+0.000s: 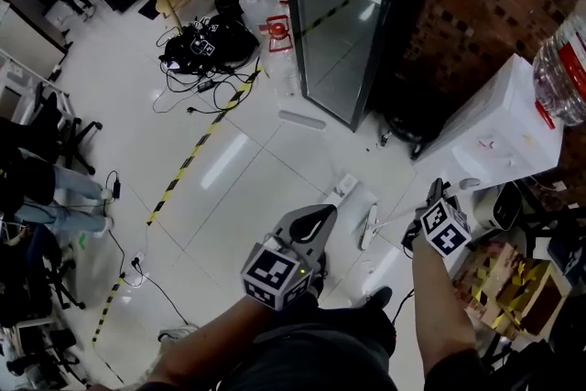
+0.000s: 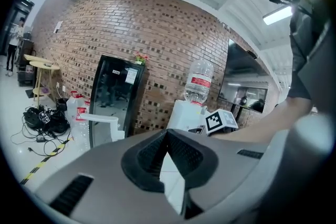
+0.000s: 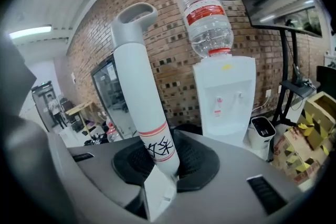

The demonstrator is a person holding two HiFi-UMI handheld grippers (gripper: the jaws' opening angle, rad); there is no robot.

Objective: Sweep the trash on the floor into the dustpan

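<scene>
Clamping a white plastic tube handle with a grey loop at its top and red bands near the grip, the right gripper has both jaws pressed on the tube's lower part, and the tube stands up between them. The left gripper carries nothing; its jaws meet at the tips.

In the head view a thin white shaft runs from the right gripper down to a flat white head resting on the white tiled floor close to the person. I cannot tell whether that head belongs to a broom or is the dustpan, and no other dustpan is plainly in sight.

A few small dark specks, likely the trash, lie on the tiles farther ahead. They are by the foot of the tall black glass-door fridge and left of the white water dispenser.

Judged from this, the job is at its start. One tool is in hand, the second is not picked up, and nothing looks swept or gathered yet.
</scene>
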